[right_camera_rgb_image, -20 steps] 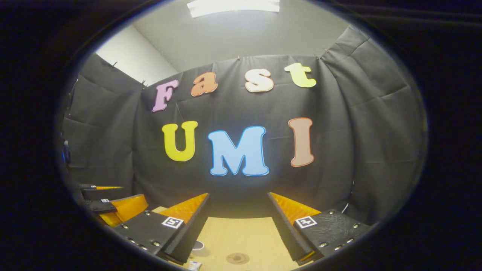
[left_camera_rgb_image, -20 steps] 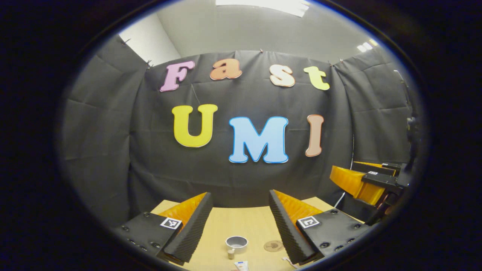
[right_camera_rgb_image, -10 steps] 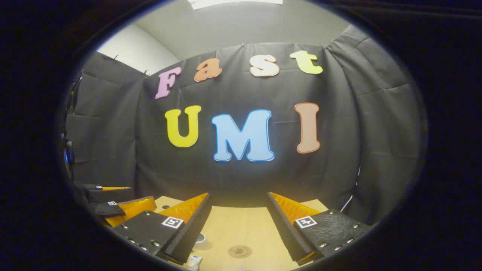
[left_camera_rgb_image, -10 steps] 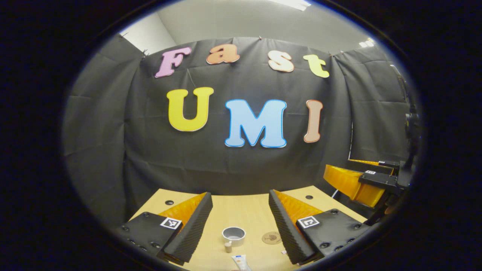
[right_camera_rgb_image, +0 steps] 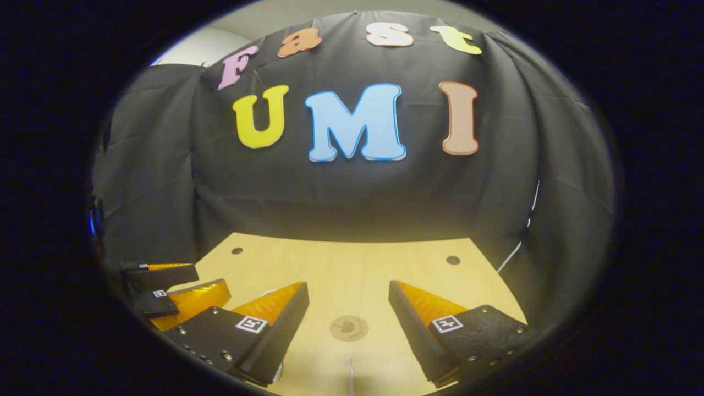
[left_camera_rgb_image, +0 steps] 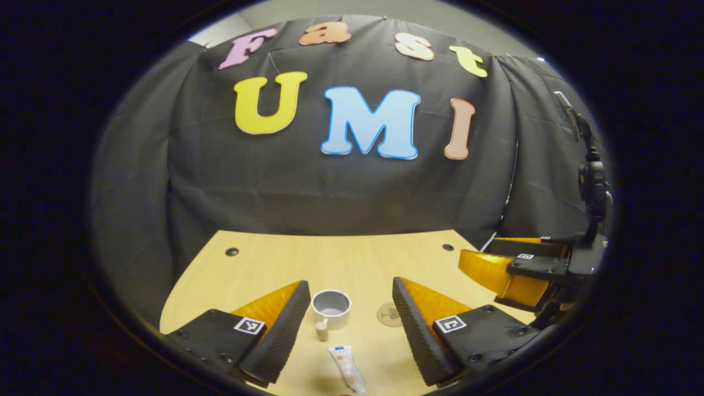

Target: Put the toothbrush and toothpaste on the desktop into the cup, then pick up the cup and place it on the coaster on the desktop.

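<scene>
Pale wooden worktop [left_camera_rgb_image: 264,264] carries, left to right, a light rigid cup [left_camera_rgb_image: 331,303], a soft toothpaste [left_camera_rgb_image: 346,367] best pinched mid-body, and a coaster [left_camera_rgb_image: 389,315], under both hand-held grippers, left [left_camera_rgb_image: 352,313] and right [right_camera_rgb_image: 348,311], spread apart and empty.

Open left hand-held gripper [left_camera_rgb_image: 349,308] above desktop [left_camera_rgb_image: 275,264], cup [left_camera_rgb_image: 331,305], coaster [left_camera_rgb_image: 389,315], toothpaste [left_camera_rgb_image: 346,369] between its fingers.

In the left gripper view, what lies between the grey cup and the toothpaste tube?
A small beige cap-like piece stands between the round grey cup and the white toothpaste tube on the wooden desktop, in the left gripper view.
</scene>
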Action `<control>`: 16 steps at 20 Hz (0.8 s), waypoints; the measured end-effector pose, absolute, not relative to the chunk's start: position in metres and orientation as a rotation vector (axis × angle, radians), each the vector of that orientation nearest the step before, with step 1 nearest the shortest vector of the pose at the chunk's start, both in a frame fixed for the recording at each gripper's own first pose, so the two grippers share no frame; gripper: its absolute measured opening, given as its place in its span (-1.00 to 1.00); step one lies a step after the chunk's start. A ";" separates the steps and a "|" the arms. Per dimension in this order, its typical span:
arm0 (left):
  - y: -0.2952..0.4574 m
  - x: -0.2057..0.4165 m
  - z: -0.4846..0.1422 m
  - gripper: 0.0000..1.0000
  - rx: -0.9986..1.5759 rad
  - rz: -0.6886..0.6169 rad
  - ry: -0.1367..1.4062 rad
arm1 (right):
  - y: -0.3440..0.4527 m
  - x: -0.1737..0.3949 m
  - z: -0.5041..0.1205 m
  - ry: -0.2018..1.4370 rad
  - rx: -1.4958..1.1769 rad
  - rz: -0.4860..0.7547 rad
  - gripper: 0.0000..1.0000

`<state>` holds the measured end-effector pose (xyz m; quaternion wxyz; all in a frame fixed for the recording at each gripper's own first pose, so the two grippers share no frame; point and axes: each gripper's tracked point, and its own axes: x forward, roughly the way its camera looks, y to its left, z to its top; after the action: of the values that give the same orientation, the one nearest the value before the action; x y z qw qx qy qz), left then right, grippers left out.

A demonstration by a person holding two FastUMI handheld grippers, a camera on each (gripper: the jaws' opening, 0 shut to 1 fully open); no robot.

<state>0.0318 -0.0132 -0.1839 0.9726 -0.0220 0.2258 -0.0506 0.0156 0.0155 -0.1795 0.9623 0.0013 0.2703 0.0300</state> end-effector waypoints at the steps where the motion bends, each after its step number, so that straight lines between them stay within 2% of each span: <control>1: -0.012 0.030 -0.198 0.87 -0.049 -0.100 0.482 | 0.015 0.013 -0.193 0.581 0.011 0.063 0.84; 2: -0.011 0.029 -0.211 0.92 -0.056 -0.099 0.510 | 0.014 0.010 -0.205 0.614 0.018 0.064 0.84; 7: -0.011 0.027 -0.271 0.87 -0.073 -0.089 0.639 | 0.012 -0.005 -0.263 0.777 0.031 0.061 0.85; 9: -0.010 0.024 -0.292 0.99 -0.071 -0.093 0.687 | 0.013 -0.012 -0.288 0.851 0.022 0.062 0.85; 10: -0.012 0.022 -0.303 0.89 -0.075 -0.099 0.717 | 0.015 -0.016 -0.299 0.891 0.025 0.065 0.86; 11: -0.014 0.019 -0.314 0.94 -0.080 -0.103 0.747 | 0.018 -0.020 -0.312 0.933 0.031 0.070 0.88; 13: -0.015 0.011 -0.337 0.87 -0.080 -0.108 0.819 | 0.021 -0.027 -0.335 1.012 0.040 0.076 0.89; 16: -0.013 0.001 -0.367 0.90 -0.091 -0.091 0.917 | 0.022 -0.048 -0.360 1.136 0.040 0.074 0.86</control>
<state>0.0011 -0.0131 -0.3666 0.8947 -0.0439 0.4424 -0.0440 -0.0476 0.0225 -0.3599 0.8422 0.0187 0.5377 0.0348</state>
